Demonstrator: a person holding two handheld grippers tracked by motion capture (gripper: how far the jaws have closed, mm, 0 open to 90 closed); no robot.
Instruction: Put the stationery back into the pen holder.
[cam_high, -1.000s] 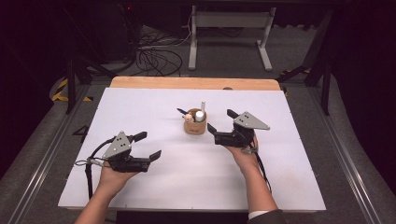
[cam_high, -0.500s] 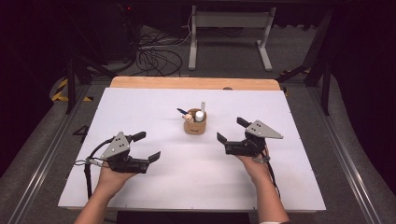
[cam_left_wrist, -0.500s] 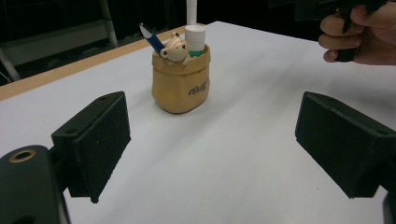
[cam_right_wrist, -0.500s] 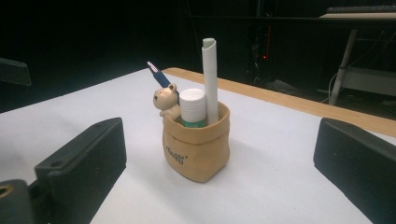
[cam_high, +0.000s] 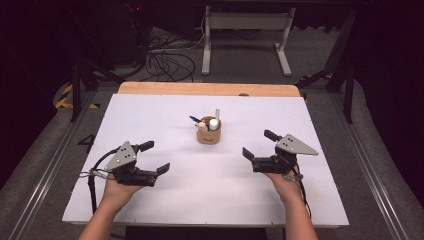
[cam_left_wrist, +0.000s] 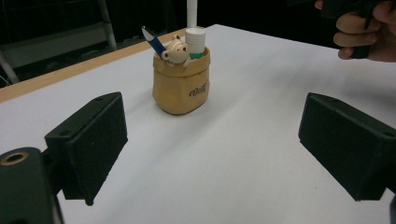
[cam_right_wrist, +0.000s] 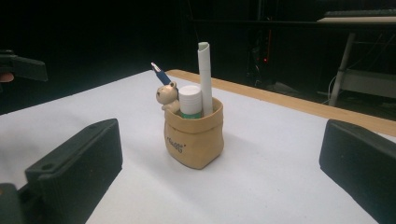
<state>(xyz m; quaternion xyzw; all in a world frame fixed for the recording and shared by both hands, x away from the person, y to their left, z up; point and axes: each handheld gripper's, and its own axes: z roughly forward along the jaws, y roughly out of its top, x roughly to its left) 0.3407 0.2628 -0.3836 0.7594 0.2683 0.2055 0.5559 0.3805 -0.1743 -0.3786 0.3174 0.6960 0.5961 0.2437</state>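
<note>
Two grippers, both empty. Left gripper (cam_high: 152, 157): near left front corner of table (cam_high: 150, 115), jaws spread wide, just been opening, nothing between. Right gripper (cam_high: 259, 144): toward right edge, jaws equally wide, just been opening, nothing between. Tan pouch-shaped holder (cam_high: 208, 135): upright, mid-table toward far edge, well apart from both grippers. Contents: white tube (cam_right_wrist: 204, 77), white-capped stick (cam_right_wrist: 190, 100), blue pen (cam_right_wrist: 160, 73), bear figure (cam_right_wrist: 167, 95).
</note>
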